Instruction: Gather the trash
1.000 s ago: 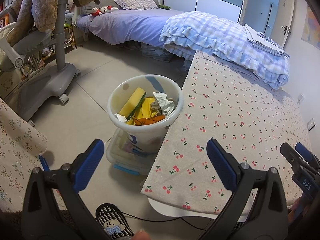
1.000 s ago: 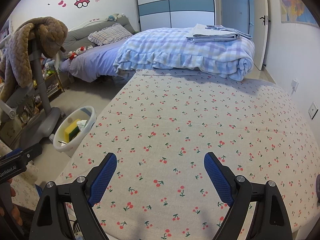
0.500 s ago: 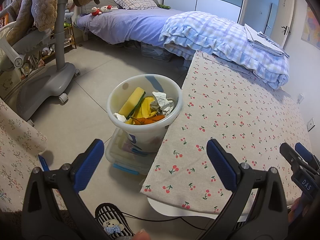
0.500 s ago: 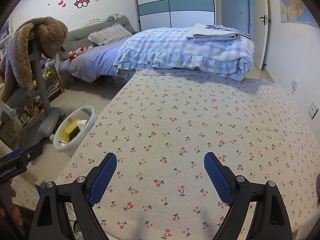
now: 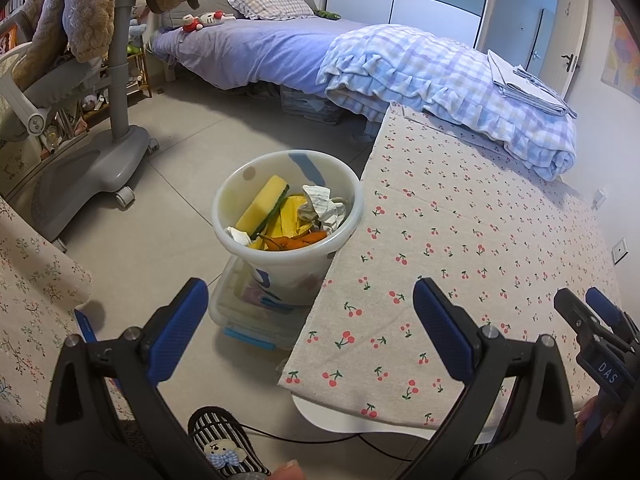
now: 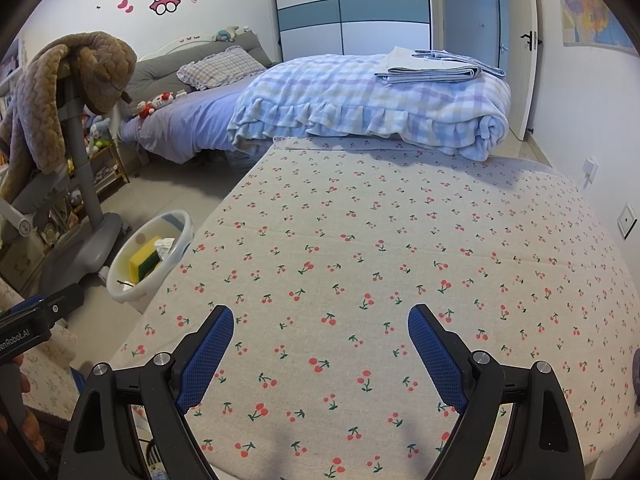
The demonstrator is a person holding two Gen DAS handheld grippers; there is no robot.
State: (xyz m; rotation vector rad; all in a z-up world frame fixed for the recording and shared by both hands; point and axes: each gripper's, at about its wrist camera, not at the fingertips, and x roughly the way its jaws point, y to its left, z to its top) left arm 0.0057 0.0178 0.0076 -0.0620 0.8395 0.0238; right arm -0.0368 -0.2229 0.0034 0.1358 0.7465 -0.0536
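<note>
**Both grippers spread wide, trash sitting in the bucket**

Left gripper (image 5: 308,320) first: seen from its own wrist camera, the blue-padded fingers (image 5: 176,328) are spread wide with nothing held between them. It's hovering over the floor gap and the near corner of the table (image 5: 480,240), which is covered in a cherry-print cloth. Just past the fingertips, a white bucket (image 5: 256,184) is parked right against the table's left edge, sitting on top of a clear plastic storage box (image 5: 248,320). The trash is piled inside the bucket: a yellow sponge (image 5: 262,204) with a green scrub side leaning on the inner wall, crumpled paper (image 5: 322,206) on the right, and some yellow and orange scraps (image 5: 296,236) below that. A striped slipper (image 5: 224,440) can be spotted on the floor at the bottom, and a grey wheeled stand (image 5: 100,152) draped with a brown blanket is over to the left. The other tool is poking in at the right edge.

From the right wrist camera, the right gripper (image 6: 320,344) is likewise opened wide and nothing is gripped. It's held low over the cherry-print table (image 6: 400,240), whose cloth is all that shows between the fingers. The bucket (image 6: 176,256) is seen off the left edge, sponge (image 6: 144,264) visible inside. A folded checked quilt (image 6: 360,100) is lying at the table's far end, with the bed (image 6: 188,120) behind it.
</note>
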